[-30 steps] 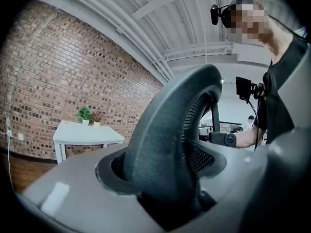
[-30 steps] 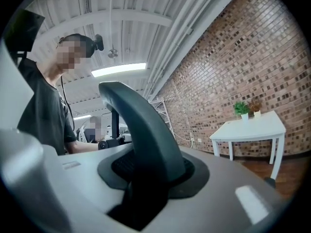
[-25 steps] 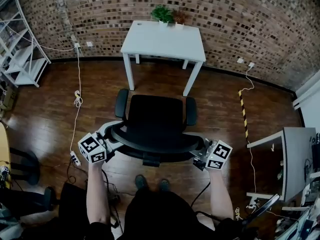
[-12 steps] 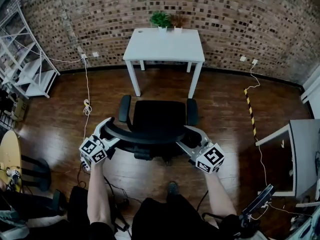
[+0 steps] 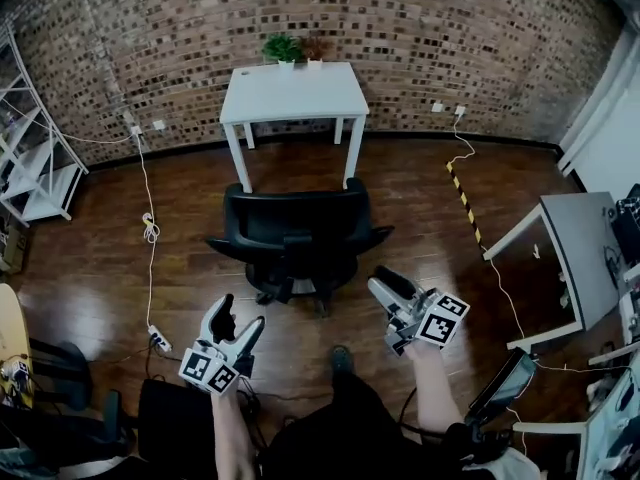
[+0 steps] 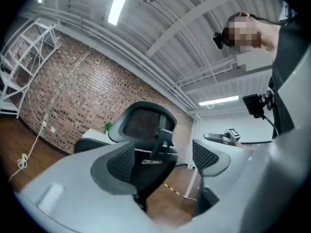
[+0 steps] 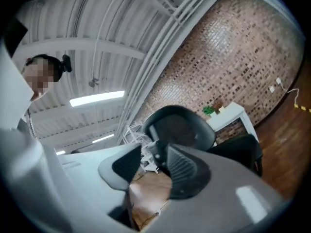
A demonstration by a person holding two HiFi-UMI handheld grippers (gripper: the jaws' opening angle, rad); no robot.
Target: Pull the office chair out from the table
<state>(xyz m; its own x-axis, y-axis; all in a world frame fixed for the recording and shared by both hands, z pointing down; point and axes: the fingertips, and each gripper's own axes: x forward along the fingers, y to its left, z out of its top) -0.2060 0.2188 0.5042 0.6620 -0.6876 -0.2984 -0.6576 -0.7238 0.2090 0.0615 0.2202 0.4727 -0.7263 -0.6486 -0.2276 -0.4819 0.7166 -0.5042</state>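
The office chair (image 5: 295, 233) stands on the wooden floor (image 5: 430, 198) just in front of the white bench (image 5: 290, 93), out from under it, backrest turned toward the person; both grippers hang on the near side, apart from it. On the left gripper (image 5: 238, 316) the jaws have just sprung apart and eased back a touch; about half open, nothing between them (only the chair showing beyond the gap); the right gripper (image 5: 385, 283) has jaws just opening, a moderate gap, empty too; potted plants (image 5: 282, 46) sit at the bench's back edge.
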